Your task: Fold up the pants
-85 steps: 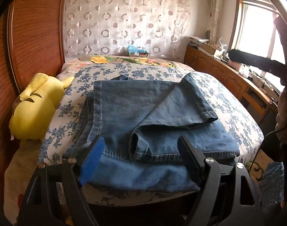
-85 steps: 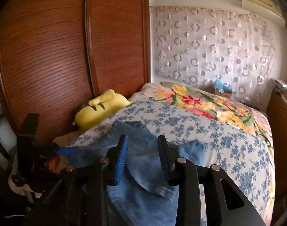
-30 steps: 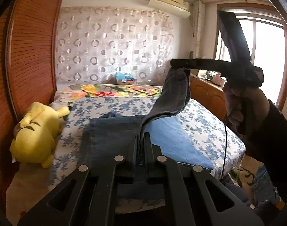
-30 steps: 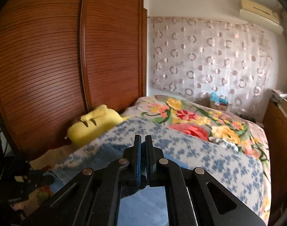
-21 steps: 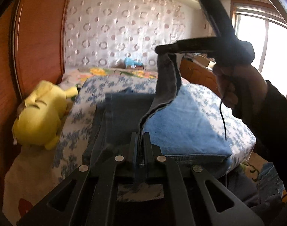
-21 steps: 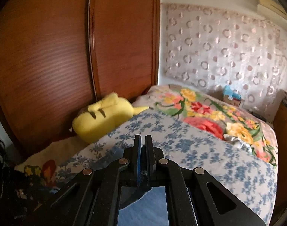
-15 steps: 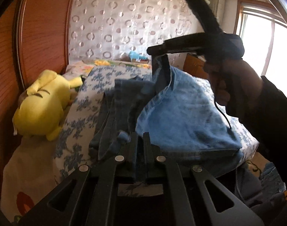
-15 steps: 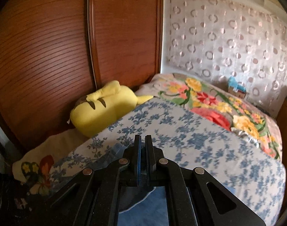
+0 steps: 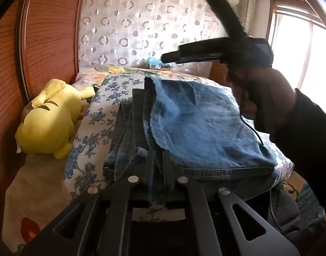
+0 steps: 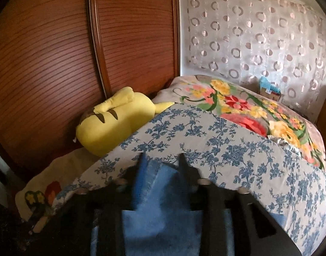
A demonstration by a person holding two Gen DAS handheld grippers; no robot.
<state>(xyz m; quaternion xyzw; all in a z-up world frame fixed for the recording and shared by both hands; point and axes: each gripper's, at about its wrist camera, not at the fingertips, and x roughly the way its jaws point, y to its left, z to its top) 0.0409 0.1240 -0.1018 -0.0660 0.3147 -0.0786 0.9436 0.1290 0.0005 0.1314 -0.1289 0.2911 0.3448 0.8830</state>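
Blue denim pants lie folded on the blue-flowered bedspread, with stacked layers along their left edge. My left gripper is shut on the near left edge of the denim, low on the bed. My right gripper is open, its fingers apart over the denim below it. In the left wrist view the right gripper hovers above the far edge of the pants, clear of the cloth.
A yellow plush toy lies at the bed's left side against the wooden wardrobe. A flowered blanket covers the far end. A patterned curtain hangs behind. A window is at the right.
Both grippers carried the lifted pant layer over to the left and down onto the stack. The right gripper has opened and let go of the denim. The left gripper stays shut.
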